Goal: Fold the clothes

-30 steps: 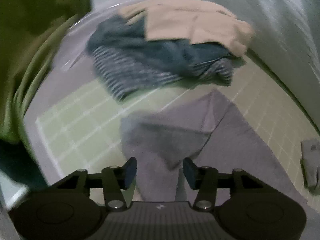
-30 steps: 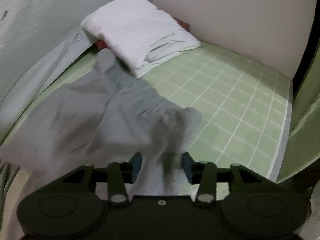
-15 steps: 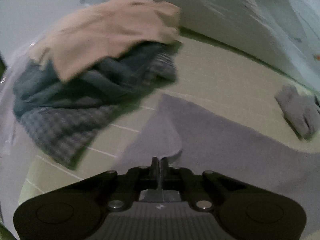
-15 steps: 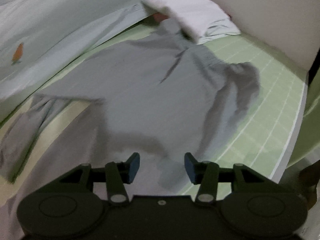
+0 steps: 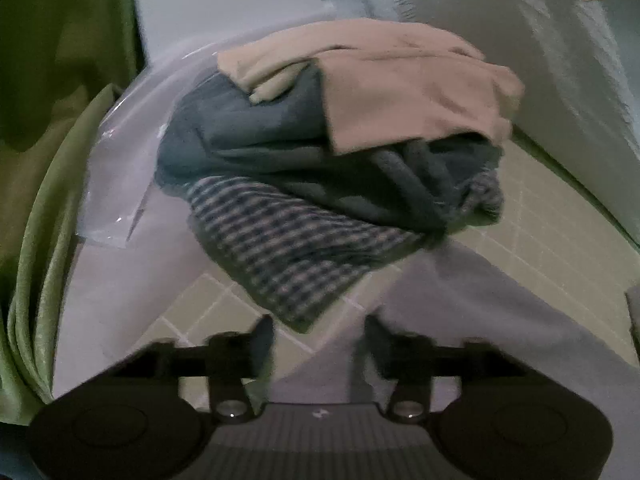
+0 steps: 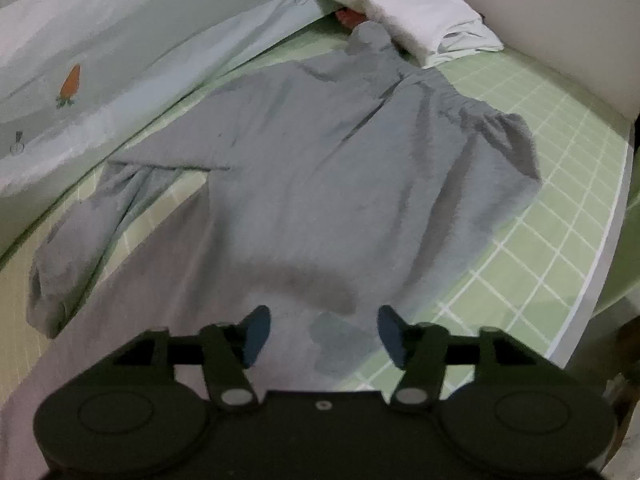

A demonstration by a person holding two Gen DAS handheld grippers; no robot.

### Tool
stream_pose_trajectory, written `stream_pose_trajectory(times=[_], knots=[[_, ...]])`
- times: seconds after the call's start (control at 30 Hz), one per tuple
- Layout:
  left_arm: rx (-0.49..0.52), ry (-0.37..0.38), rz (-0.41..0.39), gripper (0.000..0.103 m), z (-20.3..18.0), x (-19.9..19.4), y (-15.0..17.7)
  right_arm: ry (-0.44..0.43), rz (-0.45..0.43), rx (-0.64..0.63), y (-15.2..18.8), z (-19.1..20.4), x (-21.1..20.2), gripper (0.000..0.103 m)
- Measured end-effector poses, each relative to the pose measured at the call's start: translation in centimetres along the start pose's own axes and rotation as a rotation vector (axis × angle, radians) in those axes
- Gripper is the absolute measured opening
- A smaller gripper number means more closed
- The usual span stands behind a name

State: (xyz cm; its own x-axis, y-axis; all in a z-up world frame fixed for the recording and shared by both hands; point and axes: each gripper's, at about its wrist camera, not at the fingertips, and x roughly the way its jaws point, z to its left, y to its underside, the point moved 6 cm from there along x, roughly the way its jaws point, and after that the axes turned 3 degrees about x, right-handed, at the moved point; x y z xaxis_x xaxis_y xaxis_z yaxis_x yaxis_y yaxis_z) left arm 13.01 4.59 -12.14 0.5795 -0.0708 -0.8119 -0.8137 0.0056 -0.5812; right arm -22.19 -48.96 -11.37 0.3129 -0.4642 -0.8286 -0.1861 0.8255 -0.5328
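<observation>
Grey hoodie (image 6: 320,184) flat on bed (image 6: 552,184), long axis near-to-far, hood at far pillow (image 6: 400,4). Both hand-held grippers released: left (image 5: 320,340), right (image 6: 324,332).

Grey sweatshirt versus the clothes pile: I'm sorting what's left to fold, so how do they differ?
The grey sweatshirt lies spread flat, sleeves out, one plain colour. The clothes pile is a bunched heap of several garments: beige on top, dark blue and checked beneath. Both rest on the green grid sheet, unfolded.
</observation>
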Motion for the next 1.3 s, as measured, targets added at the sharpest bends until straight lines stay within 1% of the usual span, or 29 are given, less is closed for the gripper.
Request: stream_pose_trajectory(times=[0.03, 0.13, 0.2, 0.3, 0.4, 0.43, 0.5, 0.6, 0.67, 0.7, 0.77, 0.8, 0.83, 0.87, 0.9, 0.93, 1.0, 1.03, 1.1, 1.13, 1.17, 1.23, 1.27, 1.3], knots=[[-0.001, 0.005, -0.004, 0.064, -0.5, -0.3, 0.1, -0.001, -0.008, 0.008, -0.3, -0.5, 0.0, 0.069], [-0.007, 0.029, -0.016, 0.068, -2.6, -1.3, 0.6, -0.009, -0.034, 0.041, -1.2, -2.3, -0.1, 0.077], [0.011, 0.044, -0.027, 0.069, -4.4, -2.0, 1.1, -0.013, -0.044, 0.061, -1.9, -4.2, 0.2, 0.078], [0.036, 0.038, -0.038, 0.069, -7.4, -3.3, 2.5, -0.005, -0.044, 0.091, -3.8, -7.4, 1.5, 0.078], [0.016, 0.039, -0.03, 0.071, -10.4, -5.1, 4.7, 0.0, -0.038, 0.136, -6.1, -10.9, 3.1, 0.078], [0.015, 0.044, -0.029, 0.074, -11.6, -5.8, 5.6, 0.001, -0.046, 0.155, -7.1, -12.2, 3.6, 0.078], [0.034, 0.061, -0.029, 0.078, -14.1, -7.2, 7.6, -0.001, -0.062, 0.177, -9.3, -14.5, 4.6, 0.079], [0.06, 0.055, -0.017, 0.078, -17.8, -8.8, 10.4, 0.002, -0.064, 0.198, -12.4, -17.4, 6.7, 0.079], [0.051, 0.051, -0.016, 0.078, -19.6, -9.7, 12.0, -0.007, -0.059, 0.217, -14.3, -19.0, 8.1, 0.079], [0.044, 0.052, -0.016, 0.079, -20.5, -10.3, 12.9, -0.016, -0.052, 0.217, -15.0, -19.5, 8.7, 0.077], [0.033, 0.053, -0.011, 0.08, -22.2, -11.0, 14.4, -0.057, -0.033, 0.186, -16.2, -19.9, 9.6, 0.06], [0.032, 0.051, -0.004, 0.08, -23.1, -11.2, 15.1, -0.074, -0.01, 0.147, -16.5, -19.7, 9.9, 0.032], [0.032, 0.048, 0.002, 0.08, -23.8, -11.4, 15.6, -0.091, 0.013, 0.108, -16.7, -19.5, 10.3, 0.014], [0.033, 0.045, 0.009, 0.08, -24.4, -11.5, 16.0, -0.108, 0.033, 0.069, -17.0, -19.2, 10.5, 0.013], [0.034, 0.042, 0.015, 0.08, -25.0, -11.7, 16.4, -0.129, 0.034, 0.024, -17.2, -18.8, 10.0, 0.008], [0.037, 0.039, 0.018, 0.08, -25.6, -11.9, 16.6, -0.17, 0.014, -0.007, -17.7, -18.4, 8.8, 0.007], [0.046, 0.033, 0.012, 0.08, -26.3, -12.4, 16.5, -0.304, -0.068, 0.009, -19.5, -18.5, 4.5, 0.007], [0.053, 0.027, 0.007, 0.08, -26.6, -12.7, 16.4, -0.356, -0.09, 0.078, -20.3, -19.3, 2.9, 0.007], [0.071, 0.005, -0.008, 0.08, -26.7, -13.0, 16.0, -0.317, -0.121, 0.182, -21.5, -22.3, 2.0, 0.006], [0.07, -0.003, -0.012, 0.08, -26.6, -13.1, 15.9, -0.286, -0.135, 0.213, -21.9, -23.7, 1.8, 0.007], [0.062, -0.006, -0.01, 0.08, -26.5, -13.1, 15.8, -0.181, -0.137, 0.122, -21.7, -24.3, 3.1, 0.007], [0.04, -0.009, 0.004, 0.08, -26.0, -12.8, 15.7, 0.025, -0.07, -0.043, -20.4, -25.2, 7.0, 0.007], [0.035, -0.015, 0.008, 0.08, -25.7, -12.7, 15.6, 0.06, -0.04, -0.059, -20.0, -25.4, 8.0, 0.008], [0.035, -0.023, 0.006, 0.08, -25.6, -12.8, 15.4, 0.07, -0.043, -0.059, -19.9, -25.2, 8.0, 0.011]])
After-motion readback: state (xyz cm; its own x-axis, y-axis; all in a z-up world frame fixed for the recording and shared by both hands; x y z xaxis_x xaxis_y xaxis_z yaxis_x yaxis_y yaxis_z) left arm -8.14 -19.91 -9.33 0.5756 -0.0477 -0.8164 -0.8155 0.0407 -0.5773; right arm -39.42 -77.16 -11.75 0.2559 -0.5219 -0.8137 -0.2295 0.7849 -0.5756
